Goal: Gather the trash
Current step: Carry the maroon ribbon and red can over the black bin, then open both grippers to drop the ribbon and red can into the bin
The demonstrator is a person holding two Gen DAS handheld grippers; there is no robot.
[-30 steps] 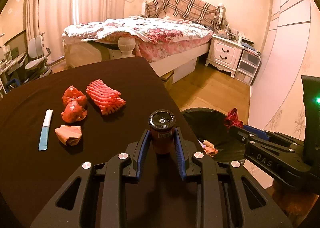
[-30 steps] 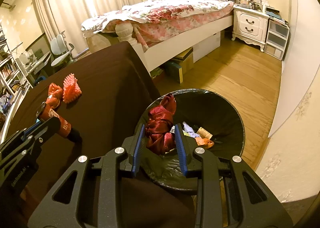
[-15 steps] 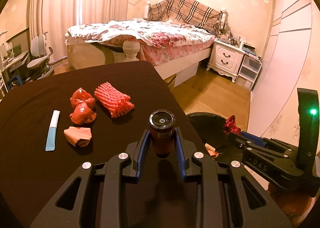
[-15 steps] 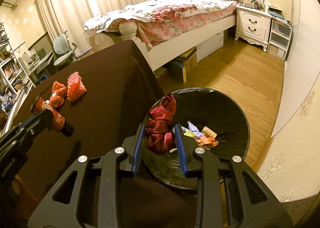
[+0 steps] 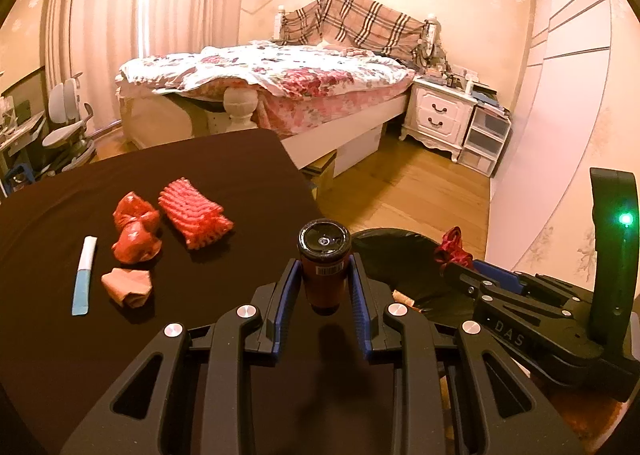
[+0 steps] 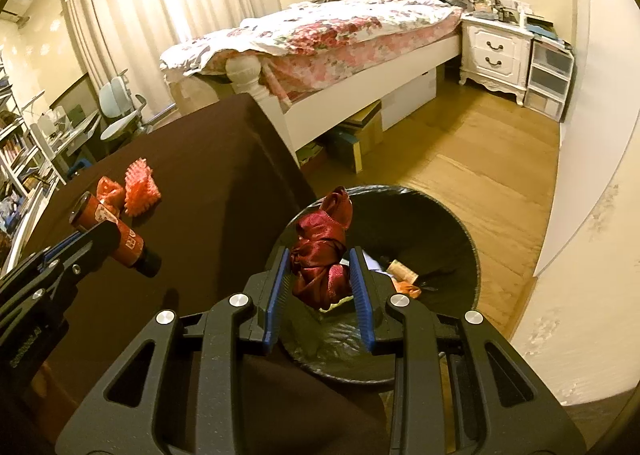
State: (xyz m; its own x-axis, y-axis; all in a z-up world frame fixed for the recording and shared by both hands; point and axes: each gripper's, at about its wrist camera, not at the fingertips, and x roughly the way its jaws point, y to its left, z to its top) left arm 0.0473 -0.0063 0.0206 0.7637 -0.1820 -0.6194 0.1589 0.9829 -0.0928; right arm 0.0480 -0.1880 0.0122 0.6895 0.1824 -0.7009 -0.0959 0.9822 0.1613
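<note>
My left gripper (image 5: pixel 323 269) is shut on a red bottle (image 5: pixel 322 267) with a black cap, held above the dark table (image 5: pixel 224 183); the bottle (image 6: pixel 116 239) also shows at the left of the right wrist view. My right gripper (image 6: pixel 320 271) is shut on a crumpled dark red ribbon (image 6: pixel 320 251) over the black-lined trash bin (image 6: pixel 452 227), which holds several scraps. On the table lie red foam netting (image 5: pixel 194 213), a red wrapper (image 5: pixel 134 229), a pinkish paper wad (image 5: pixel 128 287) and a white-and-blue tube (image 5: pixel 84 275).
The bin (image 5: pixel 396 247) stands on the wooden floor against the table's right edge. A bed (image 5: pixel 280 83) and a white nightstand (image 5: pixel 440 115) lie beyond. A desk chair (image 6: pixel 120 111) and shelves are at far left. A pale wall runs along the right.
The left wrist view has tilted slightly, with the table items sliding a little rightward and down in frame. Both grips are unchanged, and the ribbon still hangs over the bin.
</note>
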